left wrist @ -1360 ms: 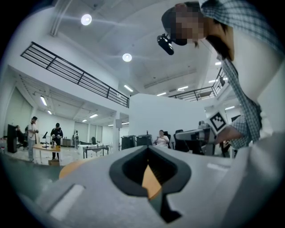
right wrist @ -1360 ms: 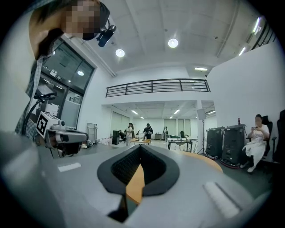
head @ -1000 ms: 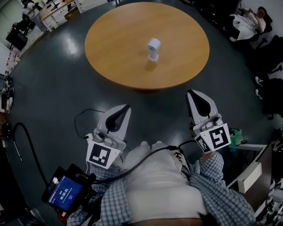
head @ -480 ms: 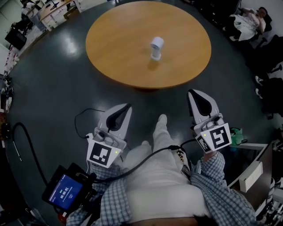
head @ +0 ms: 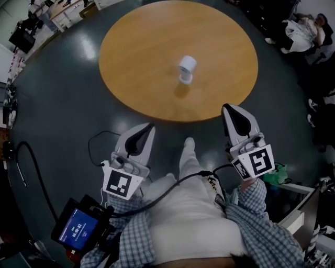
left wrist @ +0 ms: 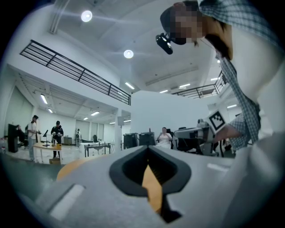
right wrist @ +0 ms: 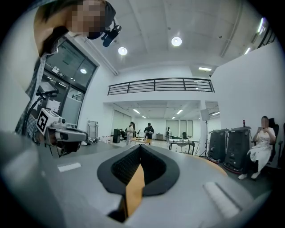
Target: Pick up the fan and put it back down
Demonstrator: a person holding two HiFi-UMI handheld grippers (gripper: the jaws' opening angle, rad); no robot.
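Note:
A small white fan [head: 187, 69] stands upright near the middle of a round wooden table [head: 136, 63]. Both grippers are held level in front of the person's body, short of the table's near edge and well away from the fan. My left gripper [head: 151, 127] is over the dark floor, jaws together and empty. My right gripper [head: 226, 109] reaches just to the table's rim, also shut and empty. In the left gripper view the jaws [left wrist: 148, 151] meet, and so do those in the right gripper view [right wrist: 140, 149]. The fan shows in neither gripper view.
The person's leg and white shoe [head: 189, 142] stand between the grippers. A cable [head: 21, 162] loops over the floor at left and a screen device [head: 78, 229] hangs at the hip. A seated person [head: 306, 29] is at far right, desks [head: 63, 13] at far left.
The table and fan have drawn closer as the person steps forward, one leg now out in front. Both grippers have come nearer the table's edge, still shut.

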